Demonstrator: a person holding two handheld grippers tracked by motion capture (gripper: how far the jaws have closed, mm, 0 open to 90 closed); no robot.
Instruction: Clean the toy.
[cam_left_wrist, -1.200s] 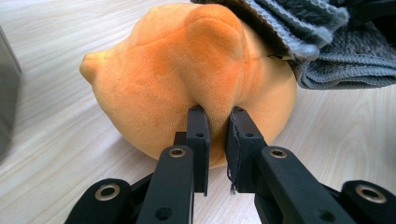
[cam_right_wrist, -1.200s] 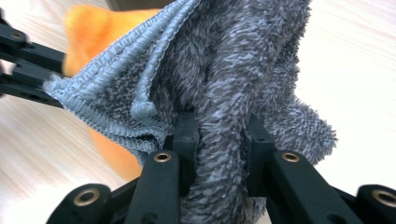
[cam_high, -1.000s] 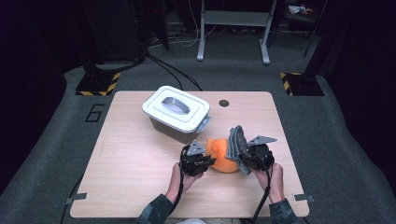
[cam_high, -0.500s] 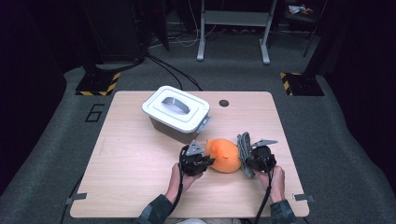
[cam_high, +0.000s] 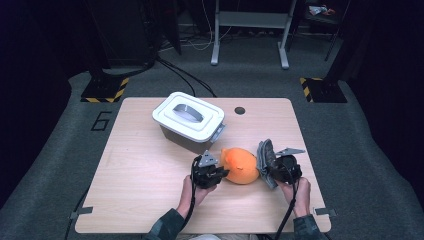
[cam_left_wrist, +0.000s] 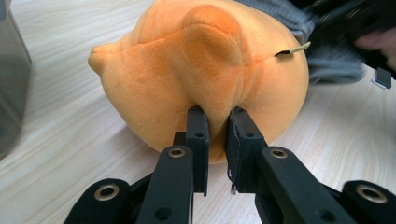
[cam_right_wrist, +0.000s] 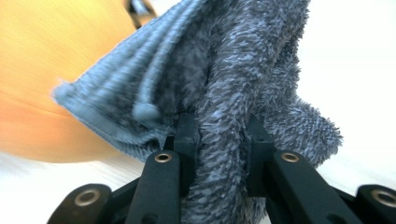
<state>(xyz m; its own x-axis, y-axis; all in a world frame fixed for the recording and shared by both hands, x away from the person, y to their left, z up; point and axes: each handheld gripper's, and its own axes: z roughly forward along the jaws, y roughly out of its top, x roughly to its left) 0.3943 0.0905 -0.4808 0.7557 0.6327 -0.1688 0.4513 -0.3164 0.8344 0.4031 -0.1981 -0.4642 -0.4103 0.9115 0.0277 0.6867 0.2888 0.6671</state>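
Note:
An orange plush toy (cam_high: 241, 165) lies on the wooden table (cam_high: 140, 185) between my two grippers. My left gripper (cam_high: 220, 172) is shut on a fold of the orange plush toy (cam_left_wrist: 205, 70) at its left side; the left gripper (cam_left_wrist: 217, 116) pinches the fabric between its pads. My right gripper (cam_high: 270, 167) is shut on a grey fuzzy cloth (cam_high: 265, 157), held against the toy's right side. In the right gripper view the grey cloth (cam_right_wrist: 224, 84) bunches up between the jaws of the right gripper (cam_right_wrist: 219, 135), with the orange toy (cam_right_wrist: 42, 70) blurred behind it at the left.
A grey bin with a white lid (cam_high: 189, 120) stands behind the toy, towards the table's back left. A small dark hole (cam_high: 240, 110) sits near the table's far edge. Bare wood spreads to the left of my left hand.
My right gripper has sunk with the grey cloth and drawn a little towards the table's front edge. The left gripper and the orange toy have stayed put.

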